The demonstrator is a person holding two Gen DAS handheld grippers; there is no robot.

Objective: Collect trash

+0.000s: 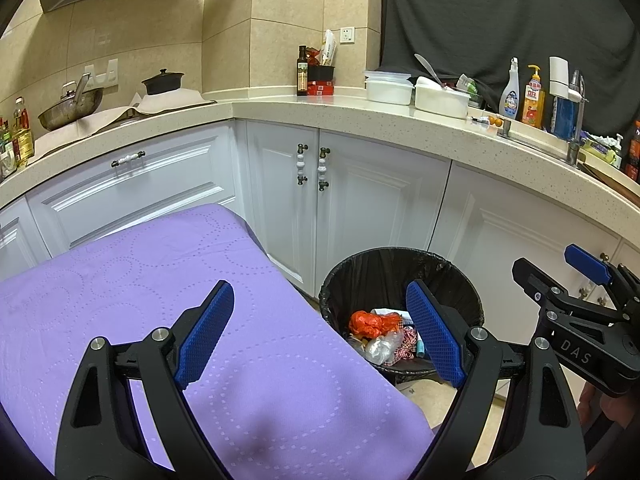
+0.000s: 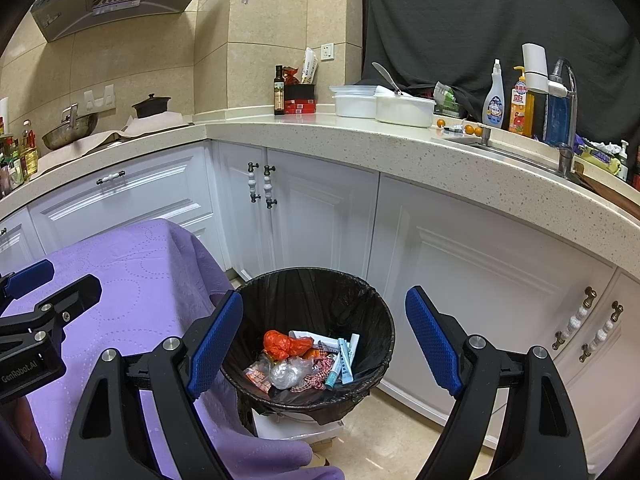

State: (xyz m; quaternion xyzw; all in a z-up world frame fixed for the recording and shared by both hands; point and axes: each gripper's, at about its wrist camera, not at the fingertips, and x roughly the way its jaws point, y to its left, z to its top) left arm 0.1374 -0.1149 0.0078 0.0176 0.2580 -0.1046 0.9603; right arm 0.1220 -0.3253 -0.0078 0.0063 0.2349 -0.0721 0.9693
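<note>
A round bin lined with a black bag (image 1: 400, 268) (image 2: 312, 284) stands on the floor against the white cabinets. Inside lie an orange plastic bag (image 1: 370, 322) (image 2: 286, 343), a clear crumpled bag (image 2: 288, 372), a checked cloth scrap and small wrappers. My left gripper (image 1: 320, 336) is open and empty, above the edge of a purple-covered table (image 1: 160, 280) (image 2: 132, 280) and the bin. My right gripper (image 2: 324, 340) is open and empty, straight above the bin. The right gripper also shows in the left wrist view (image 1: 576, 280), and the left one in the right wrist view (image 2: 36, 300).
A speckled countertop (image 1: 360, 120) (image 2: 360, 144) runs around the corner above white cabinet doors (image 2: 320, 216). On it stand white tubs (image 2: 384, 108), bottles (image 2: 494, 100), a wok (image 1: 72, 108) and a black pot (image 1: 162, 82). A sink and tap (image 2: 564, 120) are at the right.
</note>
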